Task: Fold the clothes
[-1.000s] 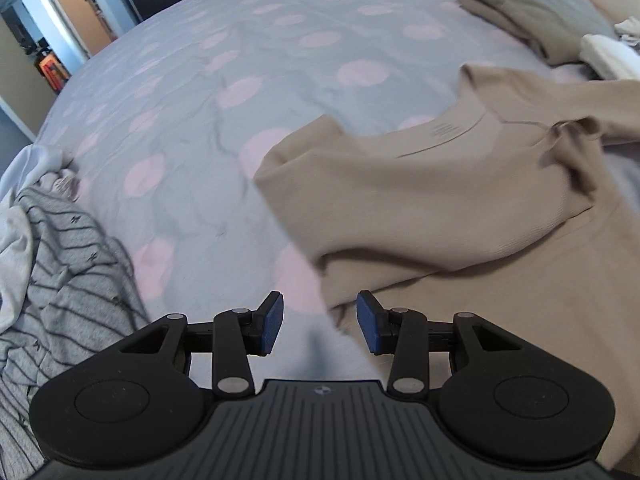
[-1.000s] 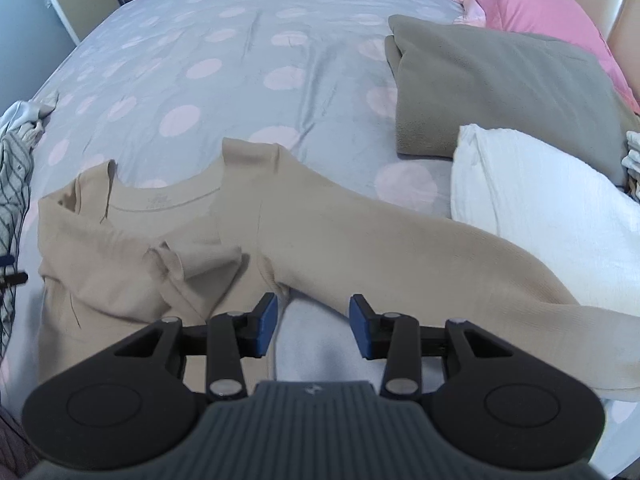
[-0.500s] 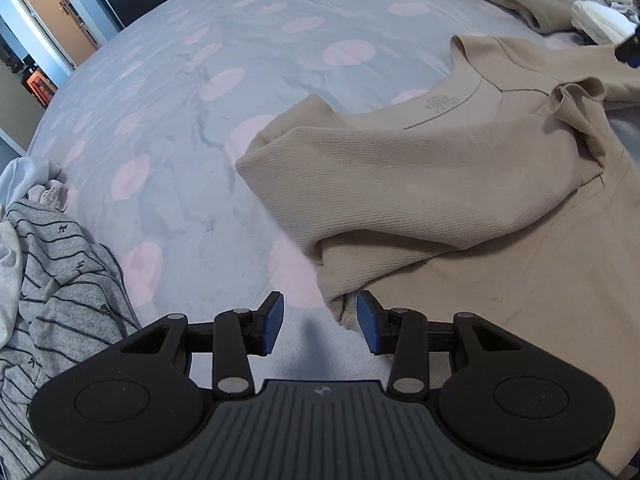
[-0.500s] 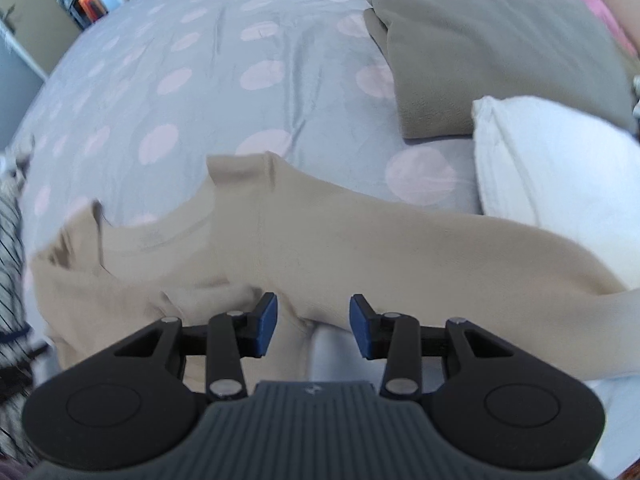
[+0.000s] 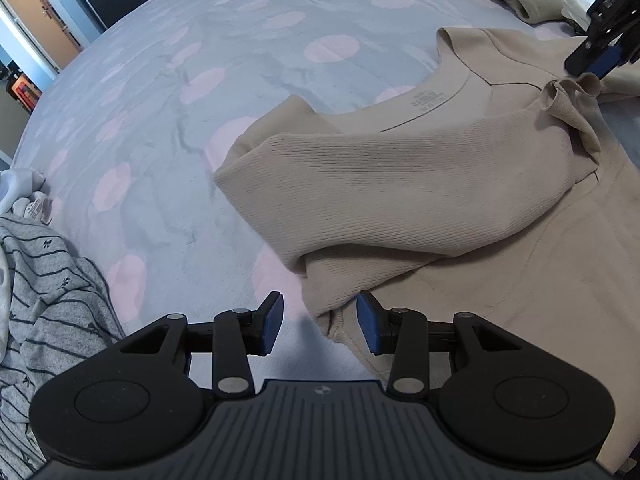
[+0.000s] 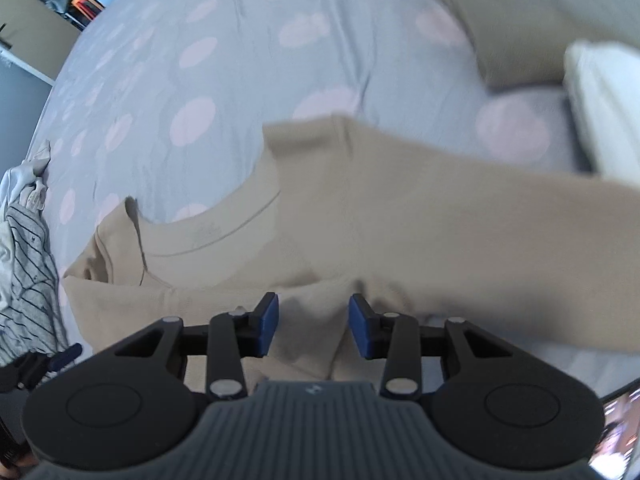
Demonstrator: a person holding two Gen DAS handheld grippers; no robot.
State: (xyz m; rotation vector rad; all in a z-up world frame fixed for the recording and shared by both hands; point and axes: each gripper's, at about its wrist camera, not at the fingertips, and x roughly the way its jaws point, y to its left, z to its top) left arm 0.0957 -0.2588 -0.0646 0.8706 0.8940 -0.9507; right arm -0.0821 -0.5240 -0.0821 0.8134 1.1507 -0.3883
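Folding has only begun: the beige top lies spread on the dotted bedcover, one sleeve already laid across its chest, the other sleeve stretched out flat beyond the right gripper's tips, toward the white folded cloth. Body folds and that second sleeve are, by my judgement, still to do.

The left gripper stands about half open and grips nothing; the folded sleeve's bunched lower edge pokes in between its fingers, nearer the right-hand pad. The right gripper has just been closing, with a rumple of the top's fabric between its blue pads; the view is blurred, so whether the pads press the cloth yet I cannot tell.

The top is a fine-ribbed knit, soft and limp, round-necked with a printed label inside. A striped grey garment lies crumpled beside the left gripper's left finger. Beyond the right tips sits an olive folded piece, thick and matte.
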